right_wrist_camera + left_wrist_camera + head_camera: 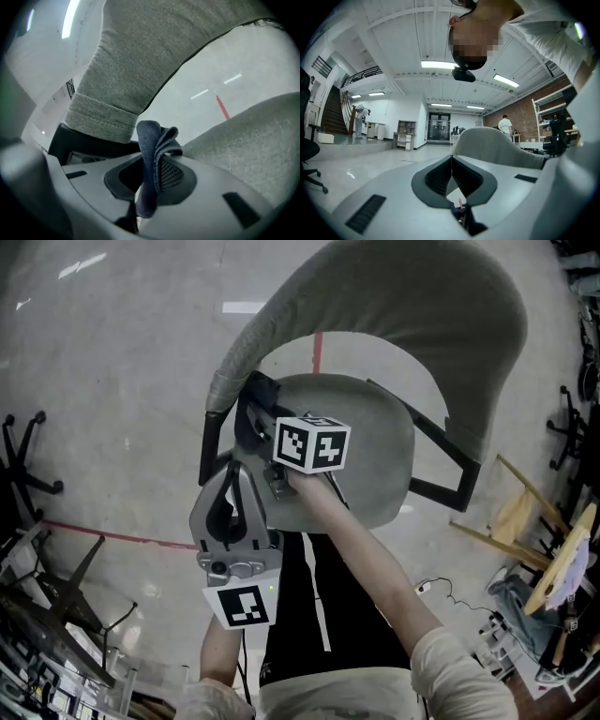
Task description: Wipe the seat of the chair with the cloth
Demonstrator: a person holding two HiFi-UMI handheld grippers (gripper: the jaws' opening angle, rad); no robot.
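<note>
The left claw [451, 158] is nearest, clenched on nothing and aimed away from the chair. Just beyond it, the right claw [149, 172] grasps a dark cloth [152, 143], a soft, light fold standing up between its jaws at the seat's left side; whether it touches the fabric I cannot tell. It looks limp, so a deep pinch at the fold should stop it slipping when dragged. The seat [370, 432] is woven and probably grippy. The backrest [403, 306] wraps behind and black struts [441, 460] flank it, leaving room mainly crosswise and frontward. Floor [122, 381] lies beyond.
</note>
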